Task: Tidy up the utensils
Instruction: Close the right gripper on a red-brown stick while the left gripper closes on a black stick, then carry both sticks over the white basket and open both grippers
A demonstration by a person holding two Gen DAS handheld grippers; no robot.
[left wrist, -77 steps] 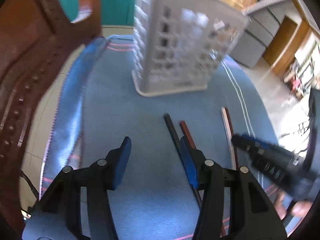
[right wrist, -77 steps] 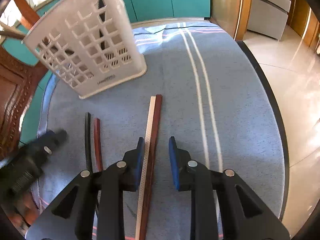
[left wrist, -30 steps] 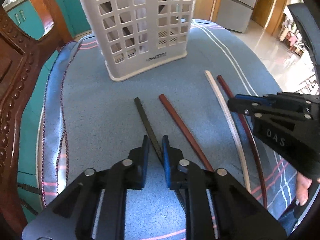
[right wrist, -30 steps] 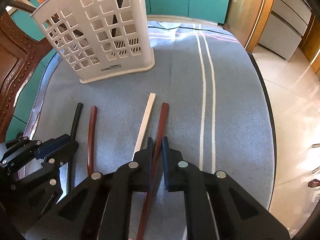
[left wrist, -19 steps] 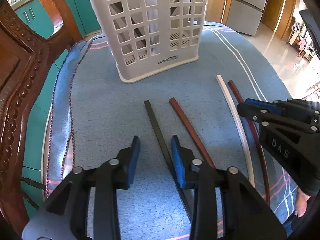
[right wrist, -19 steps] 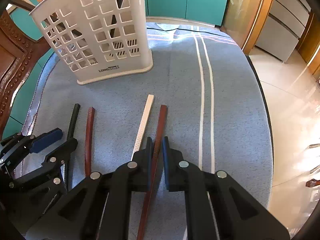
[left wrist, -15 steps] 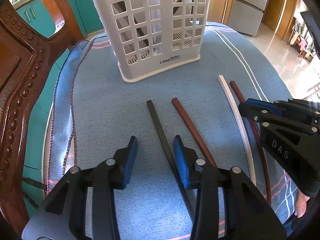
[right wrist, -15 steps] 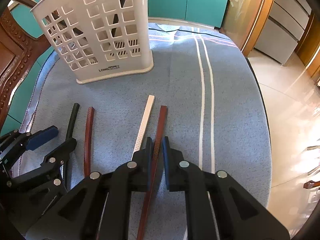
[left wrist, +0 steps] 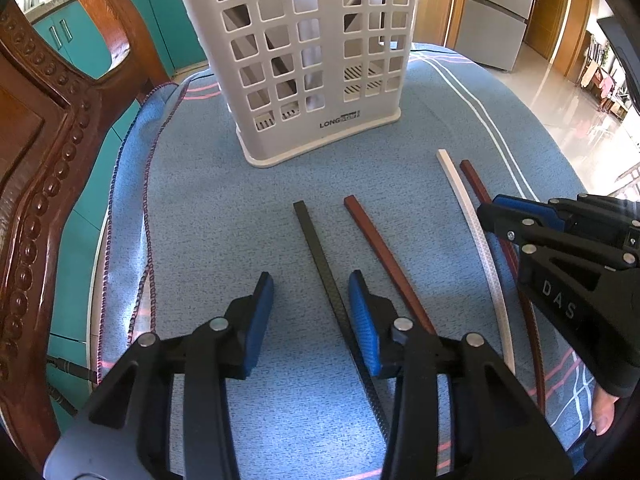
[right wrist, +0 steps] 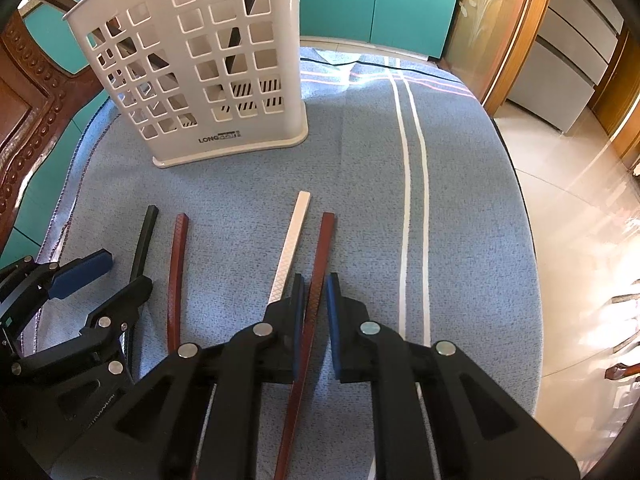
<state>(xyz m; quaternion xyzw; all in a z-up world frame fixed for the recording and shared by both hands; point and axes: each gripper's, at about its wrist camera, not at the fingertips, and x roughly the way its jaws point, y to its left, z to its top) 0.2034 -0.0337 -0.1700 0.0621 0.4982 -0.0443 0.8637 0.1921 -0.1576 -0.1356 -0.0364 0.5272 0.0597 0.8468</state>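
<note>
Several chopsticks lie on a blue cloth (left wrist: 224, 208): a black one (left wrist: 320, 256), a reddish-brown one (left wrist: 380, 248), a white one (left wrist: 468, 212) and a dark brown one (right wrist: 318, 276). My left gripper (left wrist: 312, 308) is open and empty, its jaws straddling the black chopstick. My right gripper (right wrist: 316, 312) has its jaws slightly apart around the dark brown chopstick, which still lies on the cloth. A white perforated utensil basket (left wrist: 304, 52) stands upright behind the chopsticks and holds a few dark sticks; it also shows in the right wrist view (right wrist: 200, 64).
A carved wooden chair back (left wrist: 44, 152) stands close on the left. The round table's edge (right wrist: 528, 240) drops to a tiled floor on the right. Teal cabinets (right wrist: 380, 0) are behind.
My left gripper opened from nearly shut to wide open over the black chopstick. My right gripper's jaws parted slightly around the dark brown chopstick. The chopsticks have not moved.
</note>
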